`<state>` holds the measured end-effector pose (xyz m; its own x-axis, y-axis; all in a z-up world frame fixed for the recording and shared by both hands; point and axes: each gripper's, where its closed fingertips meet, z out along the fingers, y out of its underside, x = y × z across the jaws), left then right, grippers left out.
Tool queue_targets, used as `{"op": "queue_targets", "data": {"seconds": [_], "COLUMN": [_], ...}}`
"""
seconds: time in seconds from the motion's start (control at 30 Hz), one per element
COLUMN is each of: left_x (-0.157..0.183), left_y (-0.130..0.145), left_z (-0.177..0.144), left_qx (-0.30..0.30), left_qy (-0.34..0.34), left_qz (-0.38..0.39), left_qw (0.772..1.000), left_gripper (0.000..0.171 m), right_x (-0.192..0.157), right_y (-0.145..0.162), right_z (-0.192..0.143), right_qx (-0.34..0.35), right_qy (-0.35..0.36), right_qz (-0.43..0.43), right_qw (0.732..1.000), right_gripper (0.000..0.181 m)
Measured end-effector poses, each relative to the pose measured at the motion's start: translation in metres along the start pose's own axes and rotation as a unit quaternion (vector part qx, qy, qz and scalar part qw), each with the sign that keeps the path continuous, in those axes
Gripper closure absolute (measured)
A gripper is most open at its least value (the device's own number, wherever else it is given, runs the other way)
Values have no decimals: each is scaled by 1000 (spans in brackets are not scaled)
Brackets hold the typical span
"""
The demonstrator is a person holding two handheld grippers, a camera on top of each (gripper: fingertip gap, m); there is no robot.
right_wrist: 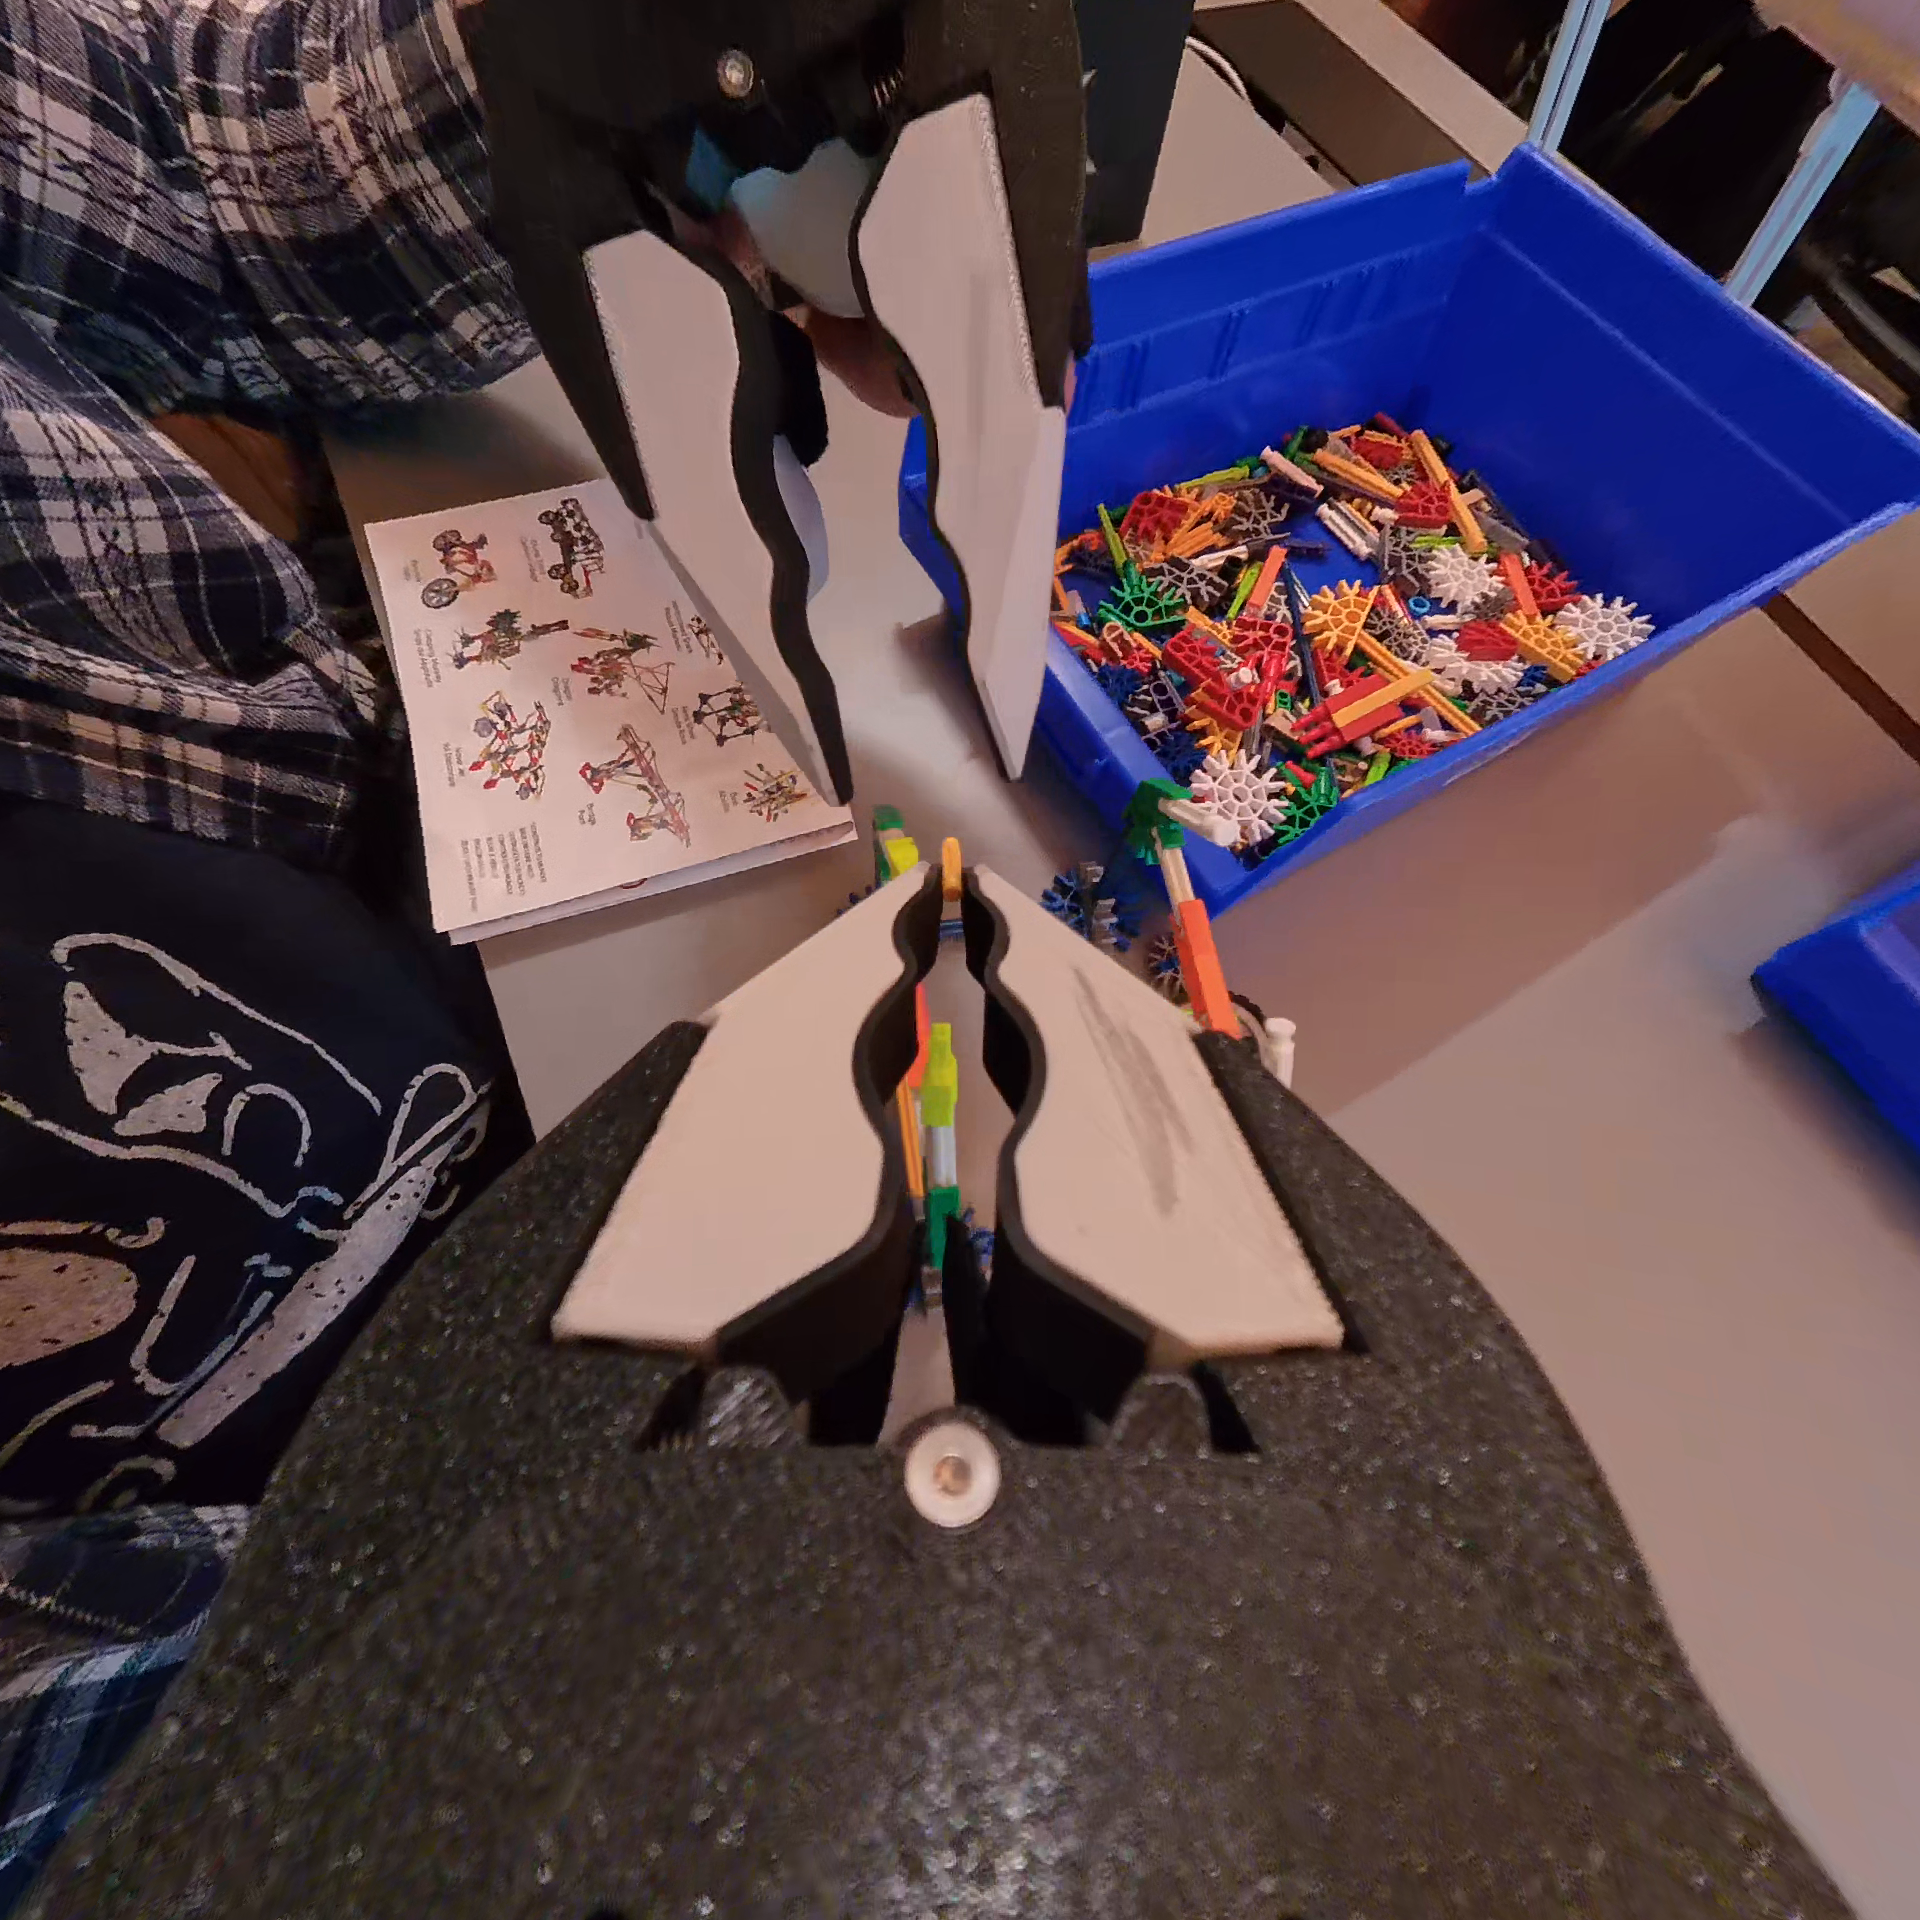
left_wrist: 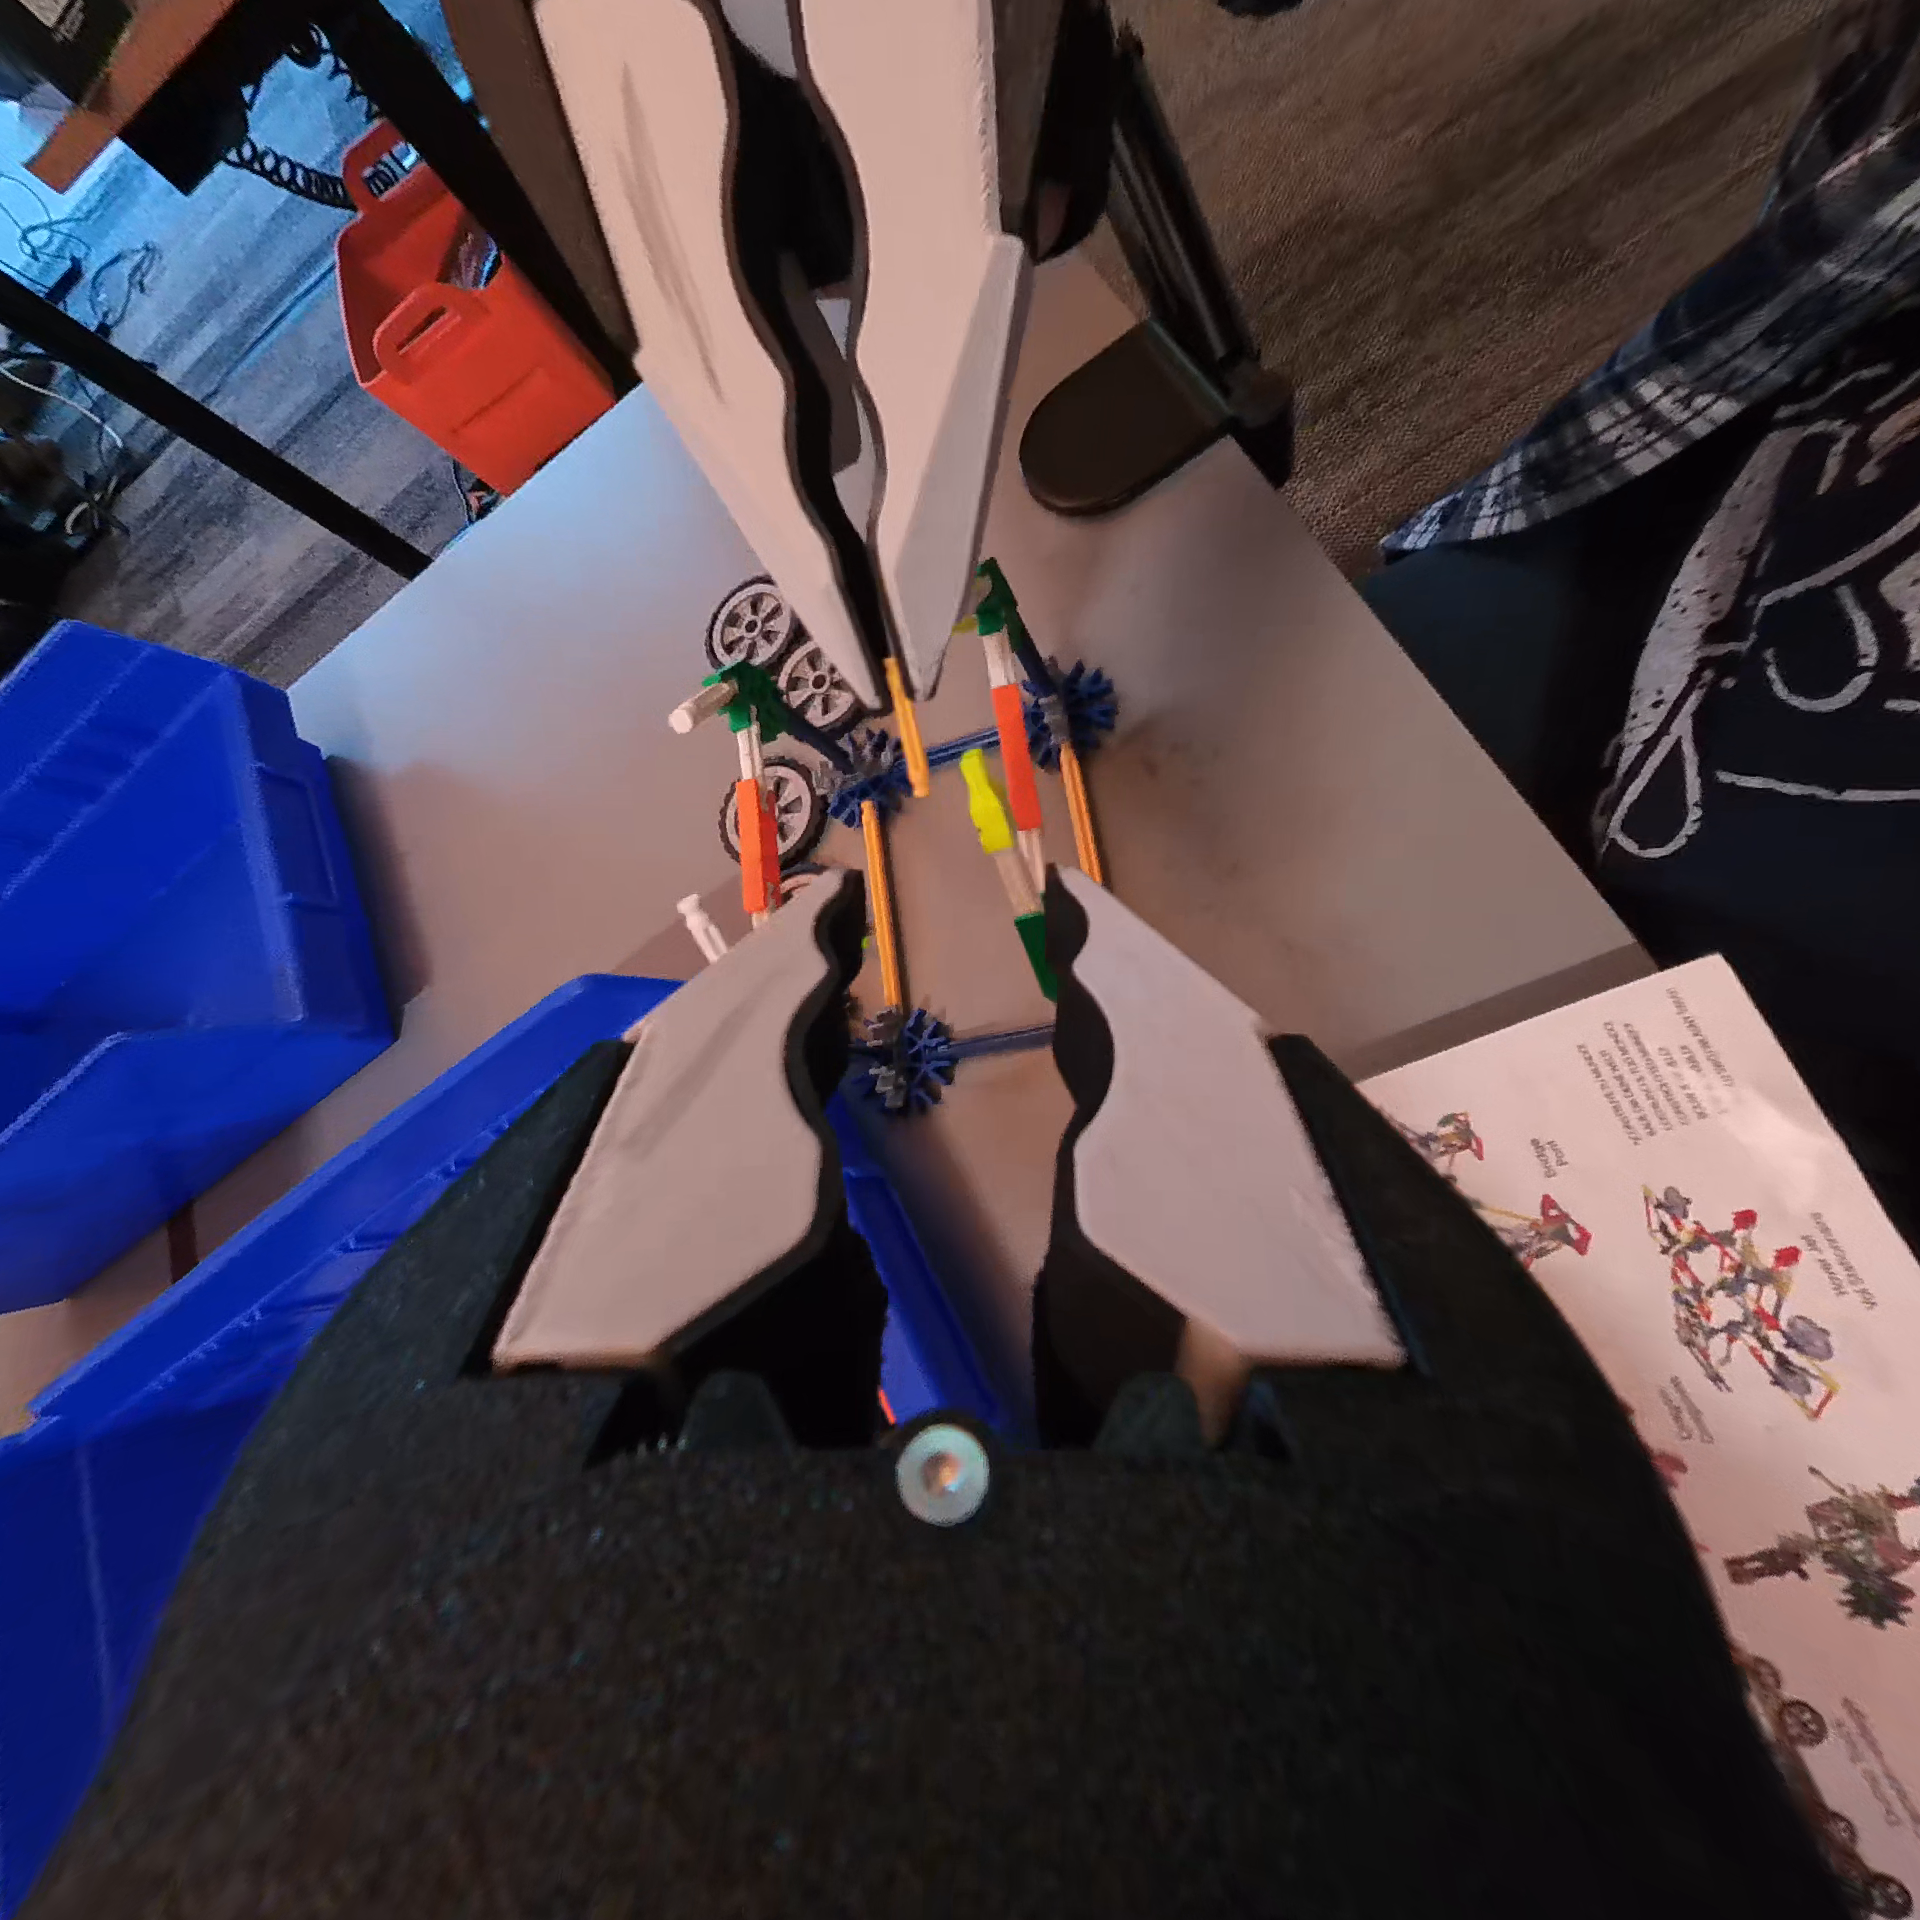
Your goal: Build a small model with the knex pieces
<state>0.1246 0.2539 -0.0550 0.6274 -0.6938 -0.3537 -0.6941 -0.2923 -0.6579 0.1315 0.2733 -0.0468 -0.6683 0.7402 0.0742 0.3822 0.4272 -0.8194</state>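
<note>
Between right tongs (right_wrist: 948,883), half-hidden orange rod (right_wrist: 950,864)

Left gripper (left_wrist: 951,883): black, coarse-grained foam-like body, a silver screw (left_wrist: 941,1474) at its centre line; two pale grey fingers (left_wrist: 707,1143) with black wavy inner pads. Right gripper (right_wrist: 951,883): same build, a silver screw (right_wrist: 950,1473) at centre, pale grey fingers (right_wrist: 1143,1153), one bearing dark grey scuff streaks, black wavy pads inside. Person: dark navy shirt (right_wrist: 208,1195) with a white printed graphic, under a blue-and-white plaid overshirt (right_wrist: 156,520).
</note>
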Motion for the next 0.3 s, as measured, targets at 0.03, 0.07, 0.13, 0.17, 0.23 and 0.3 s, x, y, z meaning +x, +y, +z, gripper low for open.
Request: {"op": "queue_targets", "data": {"seconds": [0.03, 0.07, 0.13, 0.17, 0.23, 0.3], "left_x": [1, 1, 5, 6, 7, 6], "left_y": [0, 1, 0, -1, -3, -5], "left_z": [3, 6, 13, 17, 21, 24], "left_qx": [-3, -7, -10, -9, -6, 1], "left_qy": [-1, -4, 1, 0, 0, -5], "left_qz": [1, 5, 8, 10, 10, 9], "left_qw": [1000, 1000, 1000, 1000, 1000, 1000], "left_gripper": [139, 139, 138, 140, 145, 155], "right_x": [-1, -2, -3, -5, -6, -7], "right_y": [1, 2, 4, 5, 5, 5], "right_z": [0, 1, 3, 4, 5, 4], "right_qx": [-3, -6, -14, -17, -19, -18], "right_qy": [-4, -8, -15, -19, -26, -30], "right_qz": [1, 1, -2, -3, -4, -4], "right_qw": [1000, 1000, 1000, 1000, 999, 999], "right_gripper": [179, 179, 179, 179, 179, 179]}}
